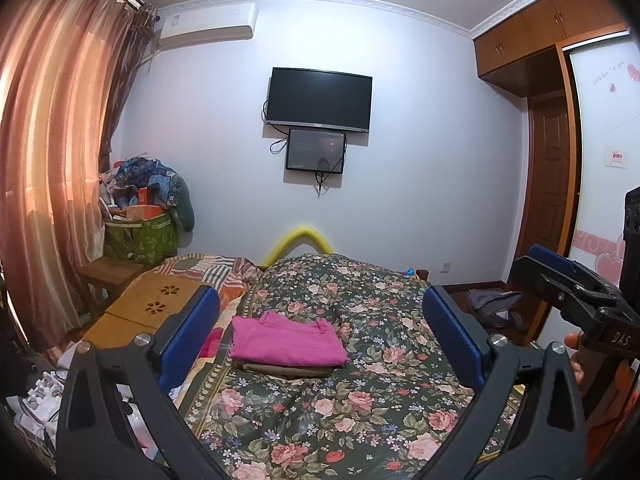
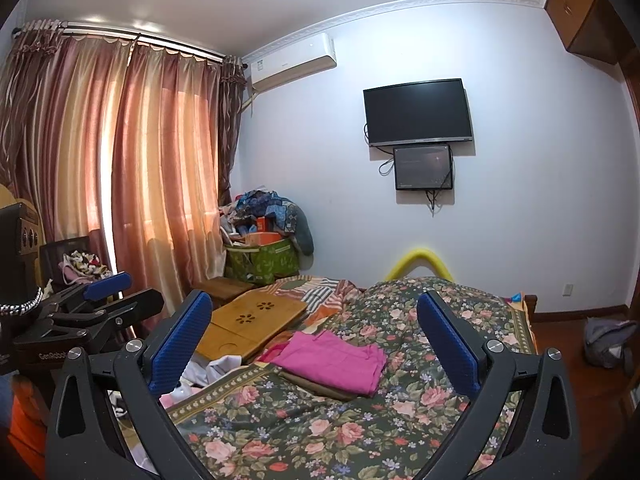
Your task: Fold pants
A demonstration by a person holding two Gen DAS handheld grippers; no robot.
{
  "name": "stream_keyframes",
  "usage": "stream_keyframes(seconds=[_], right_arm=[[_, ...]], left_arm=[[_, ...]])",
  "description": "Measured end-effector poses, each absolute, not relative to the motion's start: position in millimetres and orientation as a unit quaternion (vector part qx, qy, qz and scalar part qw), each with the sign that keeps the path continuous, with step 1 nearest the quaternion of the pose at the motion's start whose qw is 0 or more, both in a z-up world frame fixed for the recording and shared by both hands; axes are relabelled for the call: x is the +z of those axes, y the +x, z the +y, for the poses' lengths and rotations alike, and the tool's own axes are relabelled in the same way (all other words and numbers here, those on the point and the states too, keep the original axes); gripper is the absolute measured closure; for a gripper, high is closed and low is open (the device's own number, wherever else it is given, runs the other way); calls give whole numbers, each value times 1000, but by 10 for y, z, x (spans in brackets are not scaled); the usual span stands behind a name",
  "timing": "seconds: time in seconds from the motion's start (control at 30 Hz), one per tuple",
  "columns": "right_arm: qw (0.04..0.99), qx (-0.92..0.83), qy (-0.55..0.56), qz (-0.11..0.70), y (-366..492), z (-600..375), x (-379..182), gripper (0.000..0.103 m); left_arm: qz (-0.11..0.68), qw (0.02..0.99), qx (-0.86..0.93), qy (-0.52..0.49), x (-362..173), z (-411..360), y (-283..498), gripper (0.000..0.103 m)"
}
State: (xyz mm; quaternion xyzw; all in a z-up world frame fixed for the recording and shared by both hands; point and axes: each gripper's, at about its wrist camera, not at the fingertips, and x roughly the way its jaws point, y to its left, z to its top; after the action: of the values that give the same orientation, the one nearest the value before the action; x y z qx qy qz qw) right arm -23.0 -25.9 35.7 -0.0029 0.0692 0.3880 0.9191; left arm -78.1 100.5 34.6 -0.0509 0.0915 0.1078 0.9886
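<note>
Two grippers, left gripper [image 1: 320, 336] and right gripper [image 2: 314, 344], hang spread and empty above the floral bedspread [image 1: 360, 408]. One folded pink pants [image 1: 288, 342] caps one mostly hidden tan garment [image 1: 280, 370].

My left gripper [image 1: 320, 336] is held level, its two blue-padded fingers [image 1: 192, 330] spread wide with nothing between them. My right gripper [image 2: 314, 340] is posed the same way, fingers [image 2: 178, 344] far apart and bare. The two sit side by side: each shows at the edge of the other's view, near and slightly behind. At the right edge of the left view, what seems to be my thumb [image 1: 573, 340] grips the right handle.
</note>
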Motion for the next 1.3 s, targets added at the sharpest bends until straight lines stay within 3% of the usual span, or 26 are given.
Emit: stream_keyframes(seconds=[1.3], right_arm=[[923, 377, -1, 73, -251, -273, 398, 1]], left_arm=[[105, 988, 89, -62, 306, 1062, -701, 0]])
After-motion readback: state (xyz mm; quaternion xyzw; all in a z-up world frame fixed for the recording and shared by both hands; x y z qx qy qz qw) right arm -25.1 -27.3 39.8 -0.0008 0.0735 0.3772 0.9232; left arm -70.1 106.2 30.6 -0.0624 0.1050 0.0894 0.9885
